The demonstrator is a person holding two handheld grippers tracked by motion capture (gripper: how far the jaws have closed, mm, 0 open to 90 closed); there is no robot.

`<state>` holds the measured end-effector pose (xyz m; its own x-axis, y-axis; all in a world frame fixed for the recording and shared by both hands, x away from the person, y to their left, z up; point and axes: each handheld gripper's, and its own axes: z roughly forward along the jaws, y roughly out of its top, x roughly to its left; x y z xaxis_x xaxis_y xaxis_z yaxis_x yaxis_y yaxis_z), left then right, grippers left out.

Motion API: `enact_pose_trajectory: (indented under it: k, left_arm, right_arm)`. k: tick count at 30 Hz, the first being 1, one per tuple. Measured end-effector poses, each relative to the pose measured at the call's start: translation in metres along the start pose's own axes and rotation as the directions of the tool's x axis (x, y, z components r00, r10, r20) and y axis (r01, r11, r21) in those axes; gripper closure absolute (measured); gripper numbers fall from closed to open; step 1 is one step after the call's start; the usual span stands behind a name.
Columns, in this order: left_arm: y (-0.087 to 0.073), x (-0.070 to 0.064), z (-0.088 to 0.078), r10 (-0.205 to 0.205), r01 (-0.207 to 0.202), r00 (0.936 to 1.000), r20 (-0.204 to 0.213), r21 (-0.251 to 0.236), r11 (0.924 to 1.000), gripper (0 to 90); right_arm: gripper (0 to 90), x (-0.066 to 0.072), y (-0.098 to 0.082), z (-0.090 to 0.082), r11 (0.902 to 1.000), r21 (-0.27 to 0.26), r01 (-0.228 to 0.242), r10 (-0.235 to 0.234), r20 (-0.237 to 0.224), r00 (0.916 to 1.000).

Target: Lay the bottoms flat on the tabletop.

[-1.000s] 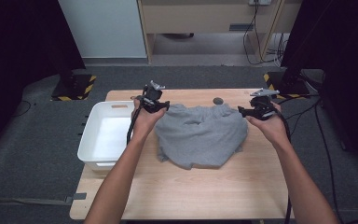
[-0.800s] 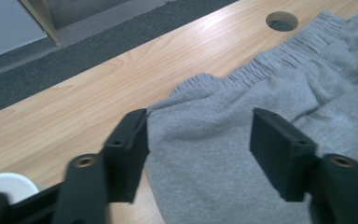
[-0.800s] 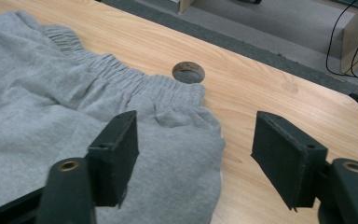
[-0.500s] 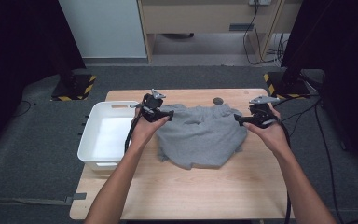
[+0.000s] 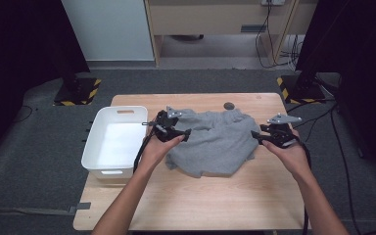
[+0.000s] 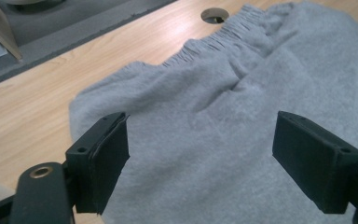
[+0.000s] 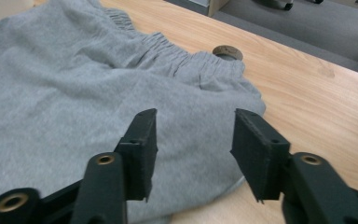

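A grey sweat garment [image 5: 215,142] with an elastic waistband lies rumpled on the wooden table [image 5: 200,196]. My left gripper [image 5: 171,131] hovers over its left part. In the left gripper view the garment [image 6: 223,93] spreads under the left gripper [image 6: 200,119], whose jaws have just been opening and stand wide apart with nothing gripped. My right gripper [image 5: 264,138] sits at the garment's right edge. In the right gripper view the right gripper [image 7: 195,116] has just been closing, but its jaws are still apart above the cloth [image 7: 74,93] and pinch nothing.
A white plastic bin [image 5: 89,149] stands at the table's left edge, beside my left hand. A round cable hole [image 5: 229,105] sits in the tabletop behind the waistband. Dark stands with yellow-black feet flank the table on the grey floor.
Both hands have drawn back toward the person from the garment's far corners. The left gripper now hangs over the cloth, and its jaws stand wider. The garment has settled on the table.
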<state>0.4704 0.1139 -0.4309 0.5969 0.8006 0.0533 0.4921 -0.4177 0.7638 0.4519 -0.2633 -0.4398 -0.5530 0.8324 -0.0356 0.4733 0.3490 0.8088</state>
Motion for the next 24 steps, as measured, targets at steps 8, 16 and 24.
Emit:
enact_pose_trajectory:
  k: [8,16,24]
  left_arm:
    - [-0.016,-0.01,0.001,-0.001,0.001,1.0,0.003,-0.001,1.0,18.2]
    - [-0.039,-0.016,0.002,-0.002,0.002,1.0,0.0,0.011,0.9999,18.9]
    - [-0.059,-0.021,0.001,-0.003,0.002,0.9999,0.013,0.036,0.9994,18.9]
  right_arm:
    - [61.2,0.006,-0.018,-0.013,0.9998,-0.011,0.014,-0.014,0.002,0.9999]
    - [65.7,0.013,-0.039,-0.017,0.9999,-0.014,-0.002,0.002,-0.002,1.0]
    - [71.9,0.023,-0.055,-0.015,0.9999,0.007,0.01,-0.01,0.001,0.9999]
